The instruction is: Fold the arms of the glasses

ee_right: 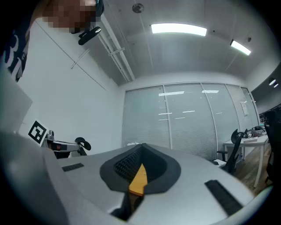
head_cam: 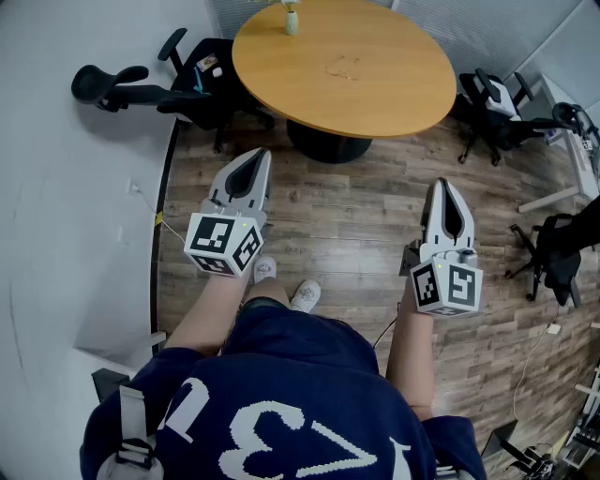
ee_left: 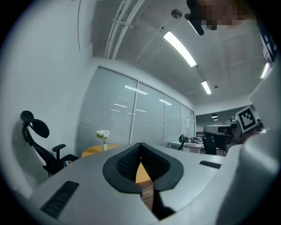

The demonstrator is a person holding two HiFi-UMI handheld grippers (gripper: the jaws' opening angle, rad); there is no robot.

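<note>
The glasses [head_cam: 345,67] show only as a faint, pale outline lying near the middle of the round wooden table [head_cam: 394,103]. Both grippers are held level over the wooden floor, well short of the table. My left gripper [head_cam: 255,156] is shut, its jaws meeting at the tip with nothing between them. My right gripper [head_cam: 445,185] is shut and empty too. In the left gripper view the closed jaws [ee_left: 140,145] point toward the table and a vase of white flowers [ee_left: 103,135]. The right gripper view shows its closed jaws [ee_right: 141,146] with a slice of the tabletop behind them.
A small vase [head_cam: 292,19] stands at the table's far edge. Black office chairs stand left of the table [head_cam: 141,89], right of it [head_cam: 497,103] and further right [head_cam: 553,253]. A white wall [head_cam: 66,234] runs along the left. The person's shoes [head_cam: 286,281] are below the grippers.
</note>
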